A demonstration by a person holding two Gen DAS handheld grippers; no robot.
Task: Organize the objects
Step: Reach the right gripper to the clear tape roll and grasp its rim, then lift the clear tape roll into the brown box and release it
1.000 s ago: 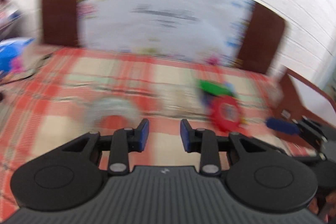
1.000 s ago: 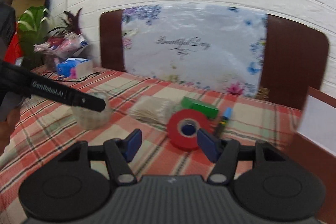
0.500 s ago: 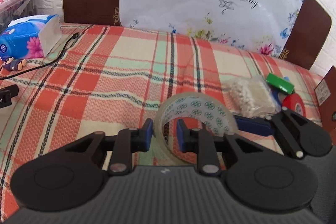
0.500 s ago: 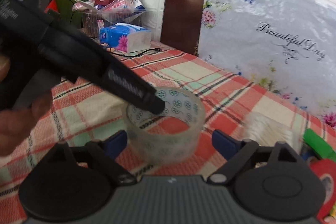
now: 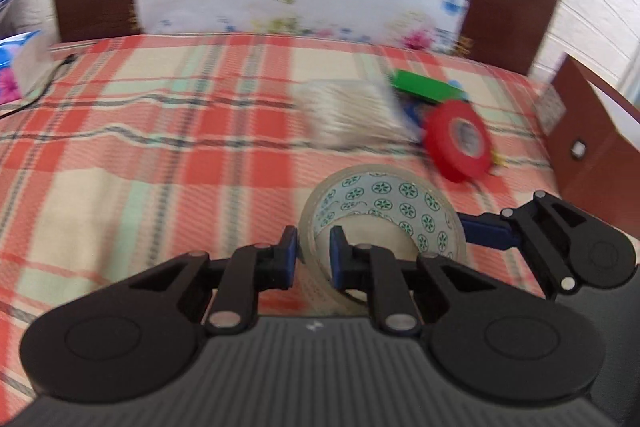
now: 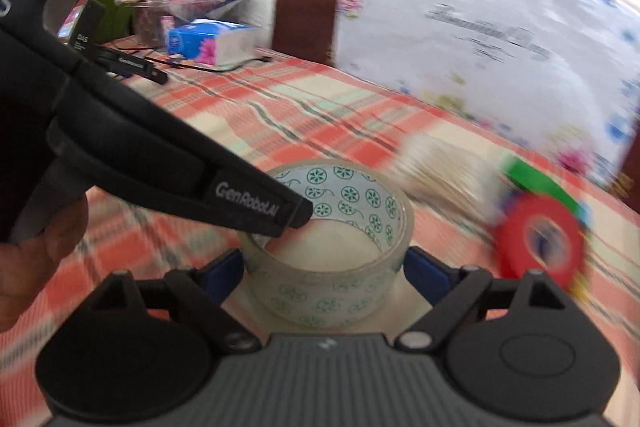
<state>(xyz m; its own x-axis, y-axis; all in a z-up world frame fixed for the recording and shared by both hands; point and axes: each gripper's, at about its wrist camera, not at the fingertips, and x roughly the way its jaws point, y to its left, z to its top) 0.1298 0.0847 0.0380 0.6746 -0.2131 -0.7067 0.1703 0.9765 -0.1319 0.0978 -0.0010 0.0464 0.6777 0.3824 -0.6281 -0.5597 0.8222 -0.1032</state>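
Left wrist view: I had the left gripper clamped on the near wall of the clear tape roll, one pad outside the ring and one inside, nothing else in its grip.
Right wrist view: I had the right gripper spread to its widest, a pad on each side of the same roll and neither one touching it that I could see.
Left of the tools: I saw bare checked tablecloth, with a blue tissue pack far off beyond it.
Ahead of the tools: a pale bundle lay blurred; I could not tell what it was.
Ahead and right: a green block and the red tape roll lay close together, with a brown box at the far right.
Progress: I judged the sorting barely started; only the clear roll was in hand, and the rest lay loose on the cloth.
Look of the roll: it was see-through tape on a white core printed with green rosettes, with its hole facing up.
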